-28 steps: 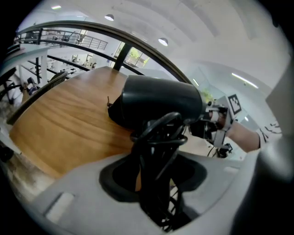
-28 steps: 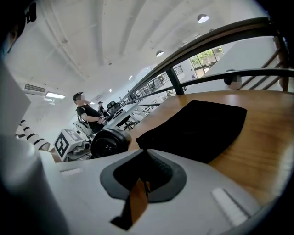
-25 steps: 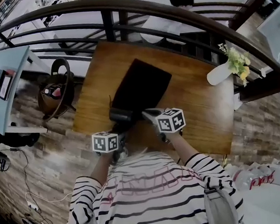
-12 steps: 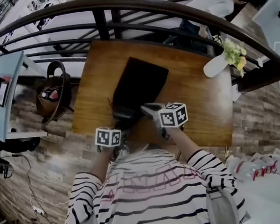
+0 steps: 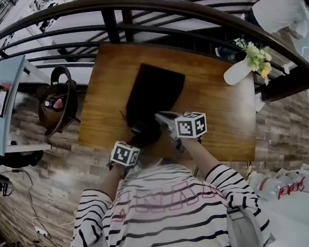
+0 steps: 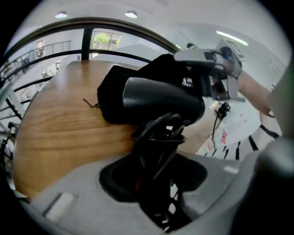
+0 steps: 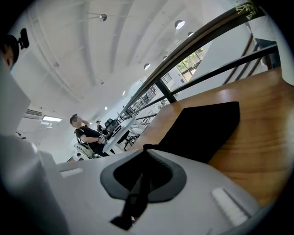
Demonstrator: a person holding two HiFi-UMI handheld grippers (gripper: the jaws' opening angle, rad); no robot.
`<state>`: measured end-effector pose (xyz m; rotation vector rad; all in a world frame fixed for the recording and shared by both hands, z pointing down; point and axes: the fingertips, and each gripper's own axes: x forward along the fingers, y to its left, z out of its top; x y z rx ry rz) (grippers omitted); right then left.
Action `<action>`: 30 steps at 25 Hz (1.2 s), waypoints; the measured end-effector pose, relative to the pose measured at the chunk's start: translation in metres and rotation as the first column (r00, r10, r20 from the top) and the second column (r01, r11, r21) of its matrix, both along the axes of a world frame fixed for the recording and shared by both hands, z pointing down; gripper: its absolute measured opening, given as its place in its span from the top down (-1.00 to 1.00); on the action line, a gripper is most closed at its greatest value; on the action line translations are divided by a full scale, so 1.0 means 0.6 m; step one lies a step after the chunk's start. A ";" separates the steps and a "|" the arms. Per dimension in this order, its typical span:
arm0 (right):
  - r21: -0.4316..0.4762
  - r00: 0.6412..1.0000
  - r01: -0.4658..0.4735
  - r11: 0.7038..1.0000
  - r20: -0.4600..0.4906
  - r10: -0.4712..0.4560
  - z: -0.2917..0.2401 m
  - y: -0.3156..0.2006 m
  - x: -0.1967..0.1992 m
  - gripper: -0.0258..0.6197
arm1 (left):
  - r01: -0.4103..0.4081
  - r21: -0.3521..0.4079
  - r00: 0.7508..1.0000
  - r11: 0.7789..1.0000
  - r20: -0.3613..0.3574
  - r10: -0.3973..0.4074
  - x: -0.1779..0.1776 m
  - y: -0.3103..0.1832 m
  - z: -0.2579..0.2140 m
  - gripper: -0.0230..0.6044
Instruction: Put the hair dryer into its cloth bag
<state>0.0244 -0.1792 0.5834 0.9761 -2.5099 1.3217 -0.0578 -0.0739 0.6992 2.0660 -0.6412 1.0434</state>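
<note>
Hair dryer (image 6: 161, 101), black, sits at the near-edge end of the cloth bag (image 5: 157, 90), touching it. Its barrel lies across the bag mouth; we can't tell if any of it is inside yet. Cord (image 6: 161, 133) is looped round the dryer handle. Left gripper (image 6: 158, 147) comes in from 7 o'clock in the head view and is clamped on that corded handle, which fills the gap between its jaws. Right gripper (image 7: 144, 160) comes in from 5 o'clock, jaws pinched nearly together on a thin black edge of the bag's mouth. We see the bag flat and dark on the wooden table (image 5: 219, 114), running from the dryer toward 12 o'clock. At 2 o'clock from the bag, a white vase with flowers (image 5: 247, 68) stands near the table's far corner, well apart from the bag. A dark railing (image 5: 133, 11) curves past the table's 12 o'clock edge. A brown handbag (image 5: 60, 102) is on the floor at the table's 9 o'clock side. Striped shirt (image 5: 168, 211) fills 6 o'clock.
</note>
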 end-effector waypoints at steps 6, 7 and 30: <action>0.037 0.997 0.047 0.998 -0.063 -0.044 0.005 -0.001 -0.003 0.88 | -0.126 0.000 0.992 0.992 0.018 0.126 0.018 0.017 0.002 0.34; 0.048 0.995 0.066 0.997 -0.082 -0.062 0.007 0.002 -0.004 0.88 | -0.125 -0.007 0.992 0.992 0.013 0.125 0.021 0.015 0.002 0.34; 0.118 0.952 0.215 0.970 -0.248 -0.181 0.018 0.069 0.023 0.88 | 0.103 -0.114 0.990 0.988 -0.089 -0.113 0.027 -0.068 -0.013 0.33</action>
